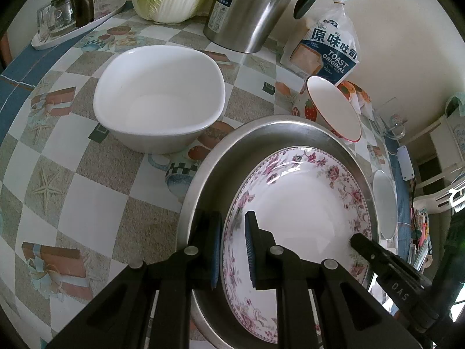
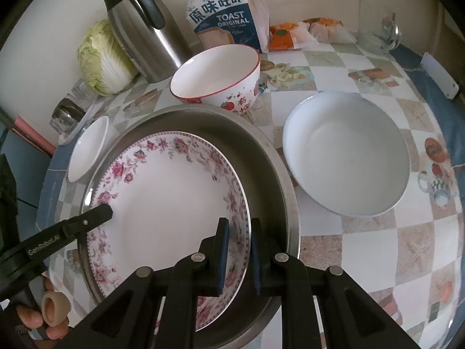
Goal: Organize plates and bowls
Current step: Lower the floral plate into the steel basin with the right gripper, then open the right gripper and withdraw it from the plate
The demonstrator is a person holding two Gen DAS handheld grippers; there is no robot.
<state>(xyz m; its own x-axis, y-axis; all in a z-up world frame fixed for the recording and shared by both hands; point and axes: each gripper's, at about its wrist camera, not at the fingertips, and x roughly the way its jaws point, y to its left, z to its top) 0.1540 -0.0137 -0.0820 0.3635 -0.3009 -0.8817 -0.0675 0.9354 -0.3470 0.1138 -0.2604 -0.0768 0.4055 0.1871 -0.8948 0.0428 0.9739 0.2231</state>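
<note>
I see the counter, covered in a checked patterned cloth, carrying everything. On it sits the wide steel basin, and inside that the floral plate lies tilted against the basin's wall. Both my grippers are on this plate: the left gripper has its fingers closed narrow on the plate's rim at one side, one blue pad outside the rim and one on the plate's face. The right gripper pinches the opposite rim the same way, its fingers narrow with the flowered edge between them.

Beside the basin, on the left gripper's side, stands the white squarish bowl, empty and upright, apart from the basin. On the right gripper's side lies a round white bowl, also empty, close to the basin's rim. Behind the basin the strawberry bowl, red-rimmed, sits just at the basin's far edge.

Along the wall stand a steel thermos jug, a napa cabbage and a toast bag. A hand grips the left gripper's handle.
</note>
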